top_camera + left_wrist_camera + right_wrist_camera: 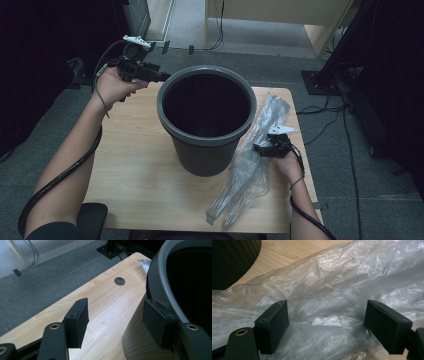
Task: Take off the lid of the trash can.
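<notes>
Table (140, 170): wooden, bin (206, 120) unlined, bag (250, 165) flat beside it.
Left gripper (162, 76): open, empty, near the bin's rim.
Right gripper (261, 148): open over bag, no grip.
Left to do: probably grasping, lining.

No readable text, label or number on anything here.

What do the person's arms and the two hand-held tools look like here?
Both forearms are bare. A thin band circles the right wrist. The left tool and right tool are black, each topped by a grey three-cornered plate and trailing a black cable. Their pads are flat black blocks on arms with brass-coloured rivets.
</notes>
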The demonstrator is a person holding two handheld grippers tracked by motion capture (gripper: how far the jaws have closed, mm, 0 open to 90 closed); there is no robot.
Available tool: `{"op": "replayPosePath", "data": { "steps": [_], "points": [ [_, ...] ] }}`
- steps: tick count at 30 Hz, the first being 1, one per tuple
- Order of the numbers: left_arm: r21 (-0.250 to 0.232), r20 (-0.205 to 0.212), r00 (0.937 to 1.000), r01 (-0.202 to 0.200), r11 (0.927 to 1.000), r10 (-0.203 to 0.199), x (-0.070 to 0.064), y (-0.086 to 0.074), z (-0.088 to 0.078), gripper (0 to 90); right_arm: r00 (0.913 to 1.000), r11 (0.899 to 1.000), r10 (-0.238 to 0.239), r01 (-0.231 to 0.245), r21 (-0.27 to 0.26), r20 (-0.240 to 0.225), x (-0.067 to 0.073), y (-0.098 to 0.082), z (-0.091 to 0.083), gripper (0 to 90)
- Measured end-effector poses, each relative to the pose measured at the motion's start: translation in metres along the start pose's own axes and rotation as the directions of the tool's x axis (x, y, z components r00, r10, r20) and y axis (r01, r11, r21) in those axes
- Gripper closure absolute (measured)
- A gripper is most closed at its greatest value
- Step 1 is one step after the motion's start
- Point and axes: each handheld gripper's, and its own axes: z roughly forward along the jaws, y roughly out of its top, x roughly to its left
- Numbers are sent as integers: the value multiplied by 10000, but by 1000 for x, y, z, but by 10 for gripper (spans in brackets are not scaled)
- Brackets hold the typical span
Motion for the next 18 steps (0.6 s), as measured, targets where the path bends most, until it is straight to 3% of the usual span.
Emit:
{"op": "replayPosePath", "data": {
  "steps": [8, 13, 18],
  "points": [
    [-521, -51, 9986, -521, 9973, 519, -7, 11, -5, 379, 10000, 10000, -9, 9, -2, -9, 0, 0, 0, 192],
    [-365, -198, 9987, -478, 9982, 471, -10, 19, -5, 368, 10000, 10000, -15, 15, -3, -6, 0, 0, 0, 192],
    [-313, 104, 9997, -202, 9993, 205, -10, 25, -5, 363, 10000, 10000, -16, 16, -3, -12, 0, 0, 0, 192]
  ]
}}
